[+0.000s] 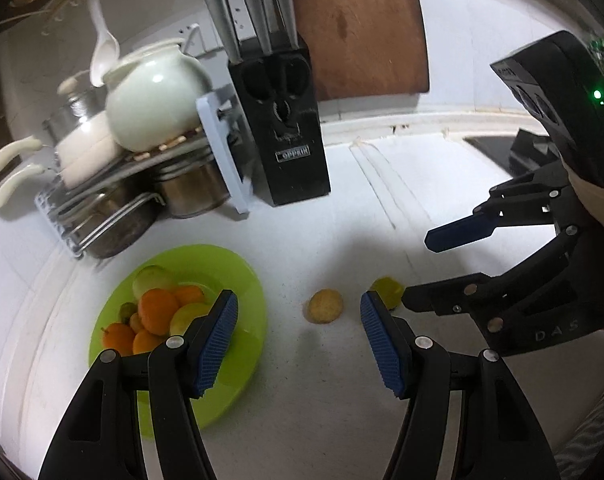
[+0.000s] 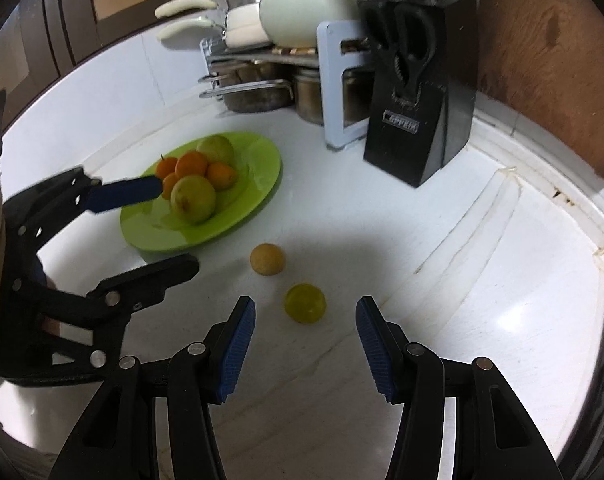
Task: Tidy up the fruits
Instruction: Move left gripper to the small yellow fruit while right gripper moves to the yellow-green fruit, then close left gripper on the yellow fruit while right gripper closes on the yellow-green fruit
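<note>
Here, the left gripper [image 1: 299,344] and right gripper [image 2: 306,350] both gape wide, empty, above the white counter [image 2: 482,280], where a tan round fruit [image 2: 267,259] and yellow-green fruit [image 2: 305,303] lie beside the lime-green plate [image 2: 257,196] of oranges [image 2: 191,164].

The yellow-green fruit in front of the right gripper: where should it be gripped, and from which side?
Across its widest middle, coming from above. The yellow-green fruit is round, lies loose on the counter, and sits just ahead of the open right gripper, apart from the tan fruit.
</note>
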